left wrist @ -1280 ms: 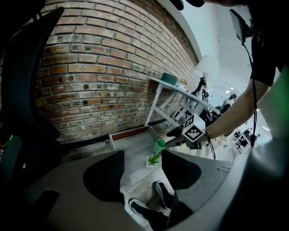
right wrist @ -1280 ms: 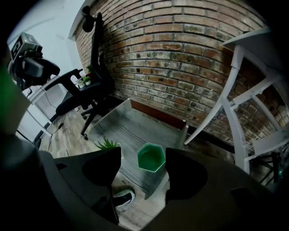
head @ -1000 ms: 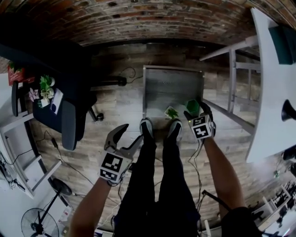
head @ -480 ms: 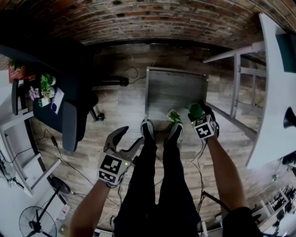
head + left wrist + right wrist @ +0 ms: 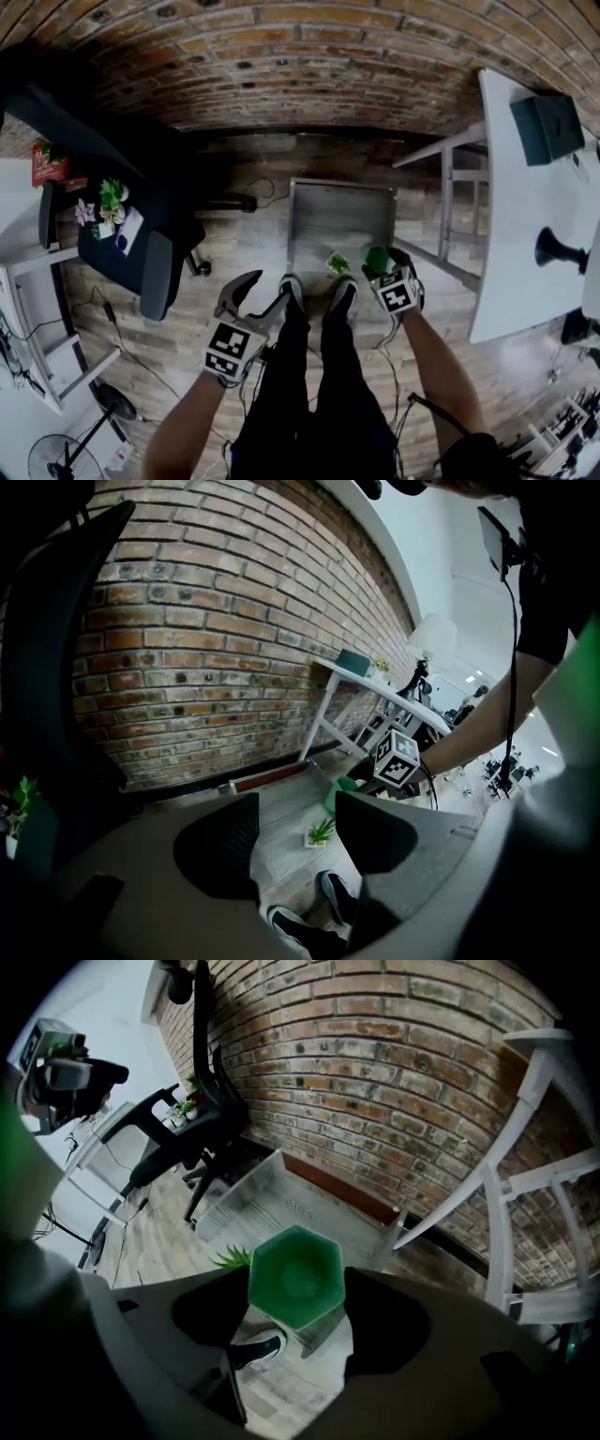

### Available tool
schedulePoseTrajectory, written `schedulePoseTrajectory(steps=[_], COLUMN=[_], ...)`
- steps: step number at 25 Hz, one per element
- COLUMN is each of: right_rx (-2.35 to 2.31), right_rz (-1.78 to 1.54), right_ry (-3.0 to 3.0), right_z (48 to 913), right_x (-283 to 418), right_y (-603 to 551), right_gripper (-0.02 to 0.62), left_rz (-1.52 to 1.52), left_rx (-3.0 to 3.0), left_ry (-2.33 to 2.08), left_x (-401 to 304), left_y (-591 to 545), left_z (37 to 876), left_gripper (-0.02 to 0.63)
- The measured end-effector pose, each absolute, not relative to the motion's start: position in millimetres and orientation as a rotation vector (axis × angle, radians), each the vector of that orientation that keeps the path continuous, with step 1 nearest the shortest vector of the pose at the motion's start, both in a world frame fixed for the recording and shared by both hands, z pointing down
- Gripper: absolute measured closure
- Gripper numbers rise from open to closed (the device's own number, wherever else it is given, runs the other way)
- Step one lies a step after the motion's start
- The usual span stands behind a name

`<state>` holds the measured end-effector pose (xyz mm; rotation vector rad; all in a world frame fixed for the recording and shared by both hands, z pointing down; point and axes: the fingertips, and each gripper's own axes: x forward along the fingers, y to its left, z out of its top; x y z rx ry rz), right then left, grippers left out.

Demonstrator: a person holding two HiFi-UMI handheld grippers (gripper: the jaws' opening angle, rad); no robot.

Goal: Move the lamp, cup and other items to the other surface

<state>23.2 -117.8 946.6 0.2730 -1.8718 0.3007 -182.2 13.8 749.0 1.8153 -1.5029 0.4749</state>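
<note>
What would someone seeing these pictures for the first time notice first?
The bright green cup stands out. It is gripped by the right gripper, whose jaws have just been closing on it, at the near edge of the low grey table by the brick wall. A small potted plant sits on that table beside the cup, and the left gripper hangs open and empty.

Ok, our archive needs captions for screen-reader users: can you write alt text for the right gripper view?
A green hexagonal cup is gripped between the jaws of the right tool, which have just been closing on it. Below lie a low grey platform, a small potted plant and a shoe, with a brick wall behind.
</note>
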Motion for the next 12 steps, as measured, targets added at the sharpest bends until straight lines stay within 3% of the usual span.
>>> schedulePoseTrajectory(steps=[12], right_rx=[0.361], right_rz=[0.409], right_ry=[-1.983], right_z=[759], right_x=[22], right_y=[-94], right_gripper=[0.276], left_rz=[0.417], left_rx=[1.935], left_ry=[-1.519], left_x=[-162], left_y=[7], left_z=[630], left_gripper=[0.359])
